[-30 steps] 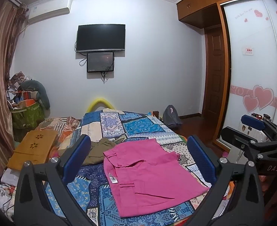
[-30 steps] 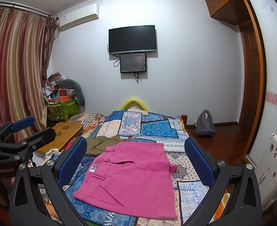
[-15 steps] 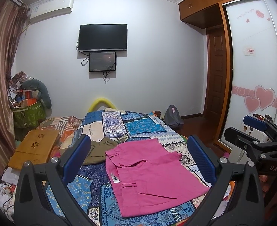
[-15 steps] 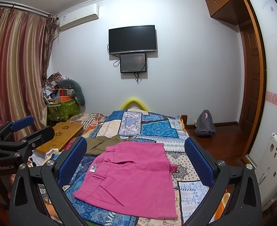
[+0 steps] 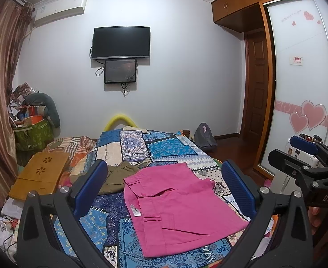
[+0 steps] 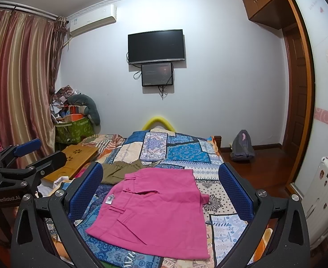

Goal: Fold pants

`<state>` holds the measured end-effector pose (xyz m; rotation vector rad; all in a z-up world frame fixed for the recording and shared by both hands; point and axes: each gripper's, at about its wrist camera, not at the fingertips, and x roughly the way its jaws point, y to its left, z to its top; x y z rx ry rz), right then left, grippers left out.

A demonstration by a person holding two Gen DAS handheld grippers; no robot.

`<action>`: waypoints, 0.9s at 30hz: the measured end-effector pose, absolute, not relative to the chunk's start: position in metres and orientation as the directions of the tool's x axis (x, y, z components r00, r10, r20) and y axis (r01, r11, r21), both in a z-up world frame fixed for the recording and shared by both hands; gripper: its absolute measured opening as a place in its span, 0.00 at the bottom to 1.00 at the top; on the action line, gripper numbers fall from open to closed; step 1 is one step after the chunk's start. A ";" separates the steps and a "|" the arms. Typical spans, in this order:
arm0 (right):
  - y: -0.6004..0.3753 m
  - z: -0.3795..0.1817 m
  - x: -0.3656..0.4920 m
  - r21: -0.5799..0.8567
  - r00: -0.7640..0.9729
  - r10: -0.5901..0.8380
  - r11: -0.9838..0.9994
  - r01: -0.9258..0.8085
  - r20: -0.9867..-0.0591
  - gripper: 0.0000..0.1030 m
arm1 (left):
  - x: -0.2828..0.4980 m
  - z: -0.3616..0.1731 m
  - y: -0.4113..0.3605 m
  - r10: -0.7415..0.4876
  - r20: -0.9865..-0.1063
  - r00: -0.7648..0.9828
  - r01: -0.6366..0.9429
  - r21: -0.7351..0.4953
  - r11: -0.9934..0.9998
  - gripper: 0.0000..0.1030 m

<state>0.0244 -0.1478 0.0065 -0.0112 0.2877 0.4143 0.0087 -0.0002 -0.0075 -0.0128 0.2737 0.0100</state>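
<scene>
I hold my left hand-held gripper (image 5: 164, 187) and my right hand-held gripper (image 6: 160, 186) above the near end of the bed (image 6: 186, 154), and both are released, with the jaws wide apart and nothing between them. The pink pants (image 6: 155, 210) lie on the patchwork bed cover straight ahead of both grippers and below them, not touched by any finger.

I judge that the pants are already folded to a compact rectangle, so the step now is probably one more fold or only a tidy of the edges. To do it well I think I should come down with each gripper at one corner of the same edge, pinch all the layers together and not only the top one, lift a little, and carry the edge evenly across so the stack does not slide or open. The cloth looks soft and a bit stiff like cotton, so it may keep the crease if I press it flat after.

The pants (image 5: 177, 205) look bright pink, in several layers, with the waistband and belt loops toward my left side and a small white label near them. One corner sticks out at the right edge. A brown-green garment (image 5: 119, 176) lies just beyond the pants, toward my left
</scene>
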 end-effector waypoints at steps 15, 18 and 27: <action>-0.148 0.000 0.029 0.058 0.871 0.392 0.917 -0.394 -0.295 1.00 | 0.017 -0.009 -0.001 0.009 -0.284 0.959 -0.015 -0.018 1.000 1.00; -0.148 0.000 0.031 0.057 0.870 0.389 0.919 -0.391 -0.301 1.00 | 0.020 -0.011 0.001 0.013 -0.288 0.957 -0.020 -0.021 1.000 1.00; -0.146 -0.016 0.052 0.021 0.880 0.346 0.933 -0.359 -0.325 1.00 | 0.048 -0.025 0.013 0.064 -0.340 0.938 -0.072 -0.013 0.997 1.00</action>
